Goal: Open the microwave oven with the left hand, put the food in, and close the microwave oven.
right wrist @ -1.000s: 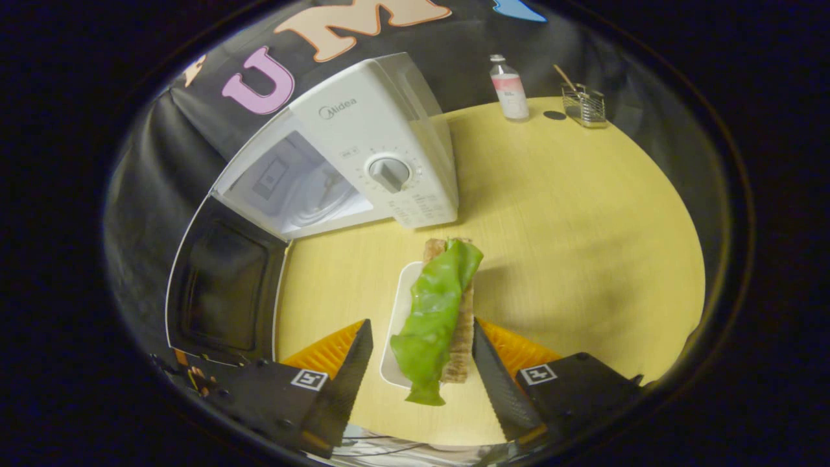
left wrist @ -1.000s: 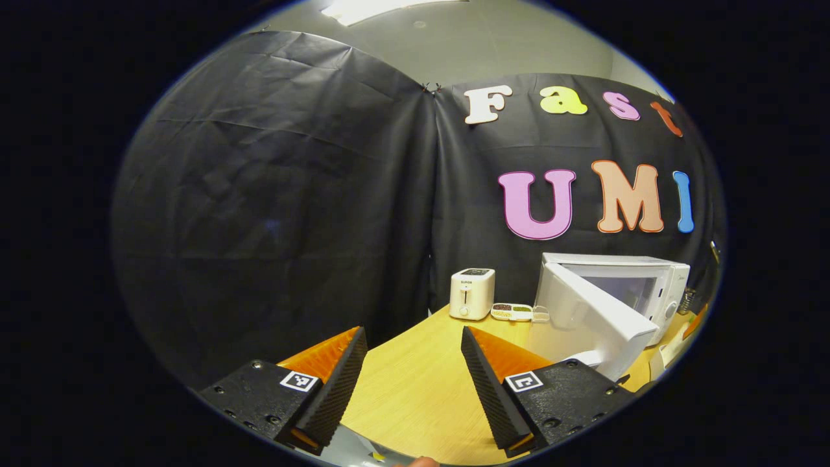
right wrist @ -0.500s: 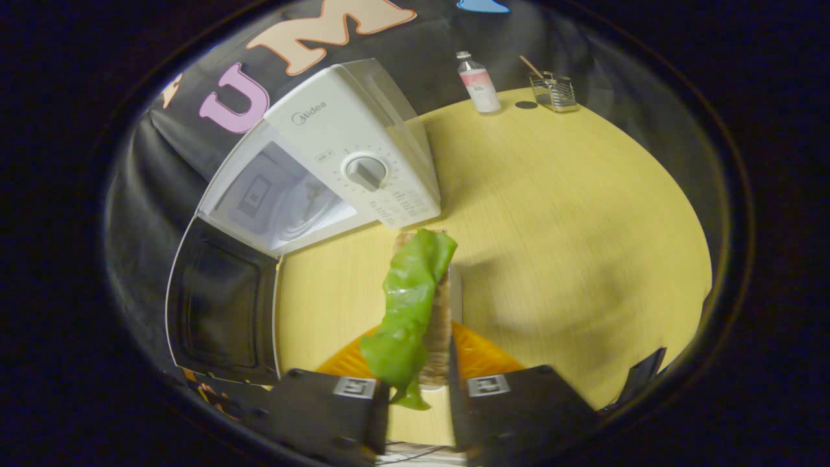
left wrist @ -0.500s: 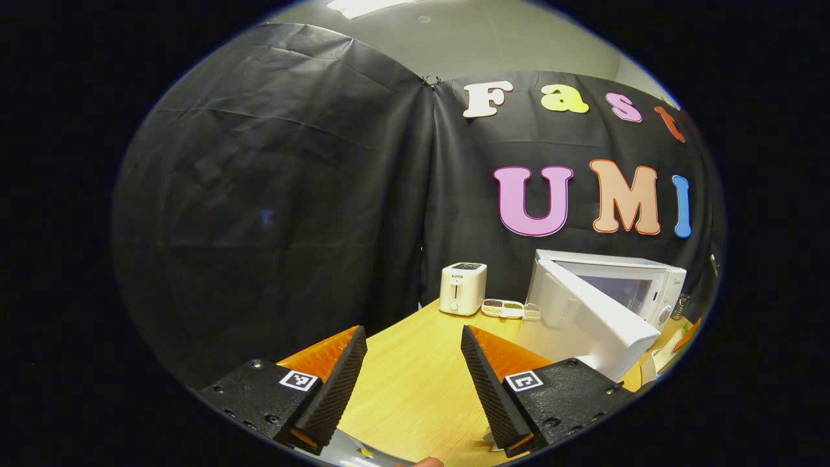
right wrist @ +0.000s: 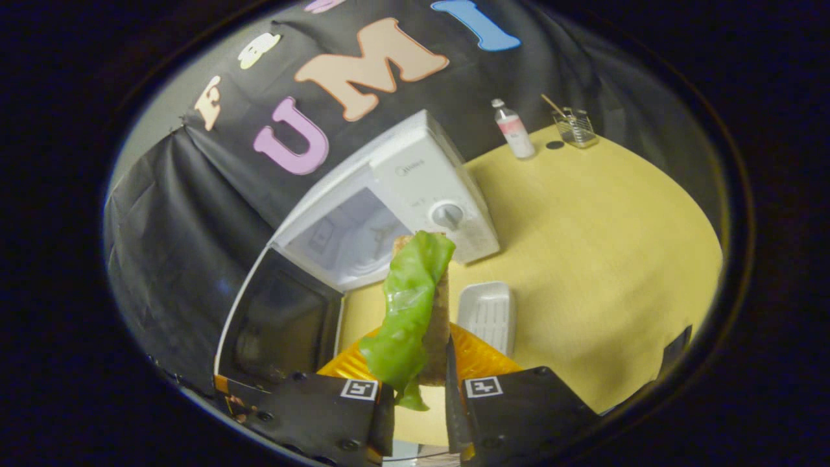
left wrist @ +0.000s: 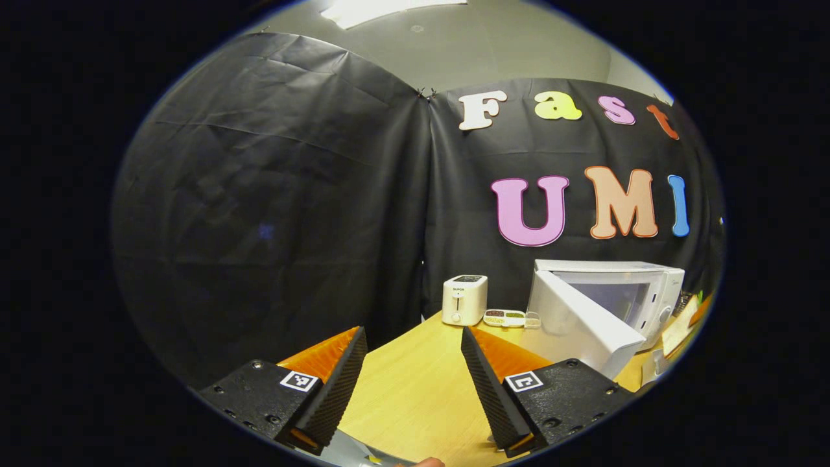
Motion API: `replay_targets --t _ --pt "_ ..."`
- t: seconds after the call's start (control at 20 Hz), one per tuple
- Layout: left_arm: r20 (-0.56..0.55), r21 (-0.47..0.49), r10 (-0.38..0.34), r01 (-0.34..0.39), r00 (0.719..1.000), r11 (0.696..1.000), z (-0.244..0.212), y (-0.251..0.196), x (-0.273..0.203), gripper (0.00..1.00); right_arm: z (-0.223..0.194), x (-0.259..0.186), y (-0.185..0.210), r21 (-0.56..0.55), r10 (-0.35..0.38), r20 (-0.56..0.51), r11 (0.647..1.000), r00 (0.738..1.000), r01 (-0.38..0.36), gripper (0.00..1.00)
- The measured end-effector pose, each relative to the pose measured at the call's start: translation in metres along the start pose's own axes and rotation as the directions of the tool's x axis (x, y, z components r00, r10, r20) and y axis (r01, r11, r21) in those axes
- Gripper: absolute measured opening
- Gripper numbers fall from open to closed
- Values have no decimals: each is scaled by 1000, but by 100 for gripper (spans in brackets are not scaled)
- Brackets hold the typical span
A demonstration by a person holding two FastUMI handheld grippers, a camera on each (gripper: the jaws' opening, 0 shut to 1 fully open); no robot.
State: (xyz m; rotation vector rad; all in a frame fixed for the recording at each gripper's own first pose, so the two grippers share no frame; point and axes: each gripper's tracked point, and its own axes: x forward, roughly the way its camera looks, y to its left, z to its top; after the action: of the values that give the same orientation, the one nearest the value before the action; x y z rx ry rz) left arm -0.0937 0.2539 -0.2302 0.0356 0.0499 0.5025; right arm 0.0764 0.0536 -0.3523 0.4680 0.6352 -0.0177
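The white microwave oven stands on the yellow table with its door swung wide open to the left. My right gripper is shut on the food, a slice of toast with a green lettuce leaf, held in the air in front of the oven's mouth. In the left gripper view the microwave oven sits at the far right, its door standing out toward me. My left gripper is open over the table's near left part, holding nothing and well away from the oven.
A white tray lies bare on the table below the food. A bottle and a wire basket stand at the far edge. A white toaster and a small dish sit left of the oven.
My right gripper shut on the food and lifted it off the white tray, up toward the oven's opening. The left gripper has barely shifted and stays open.
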Motion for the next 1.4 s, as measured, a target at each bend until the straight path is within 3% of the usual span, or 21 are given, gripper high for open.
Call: replay_targets --t 0.15,0.3,0.45,0.7,1.0,1.1,1.2,1.25,1.4 --pt "0 -3 6 -6 1000 1000 0 1 1 89 -6 4 35 -30 84 91 996 992 -82 34" --pt "1 -1 11 -11 1000 1000 0 2 1 89 -10 21 61 -66 133 222 990 966 -121 34" --pt "-1 4 18 -18 1000 1000 -1 5 2 89 -21 53 84 -74 168 283 985 944 -153 34" --pt "11 0 4 -4 1000 1000 4 1 0 89 -30 120 100 -45 142 285 990 948 -134 34" --pt "27 3 14 -14 1000 1000 7 5 0 89 -3 182 107 -18 92 372 996 924 -92 34" --pt "23 7 31 -32 999 999 6 9 1 84 9 198 114 -16 88 398 996 913 -89 34" --pt "18 7 36 -36 999 999 5 9 2 89 18 213 126 -20 100 410 995 907 -100 34" --pt "17 3 39 -39 999 999 5 10 3 85 22 220 133 -26 106 415 994 904 -104 27" --pt "19 -3 29 -29 999 1000 4 9 3 89 25 243 138 -71 85 417 996 905 -61 26"
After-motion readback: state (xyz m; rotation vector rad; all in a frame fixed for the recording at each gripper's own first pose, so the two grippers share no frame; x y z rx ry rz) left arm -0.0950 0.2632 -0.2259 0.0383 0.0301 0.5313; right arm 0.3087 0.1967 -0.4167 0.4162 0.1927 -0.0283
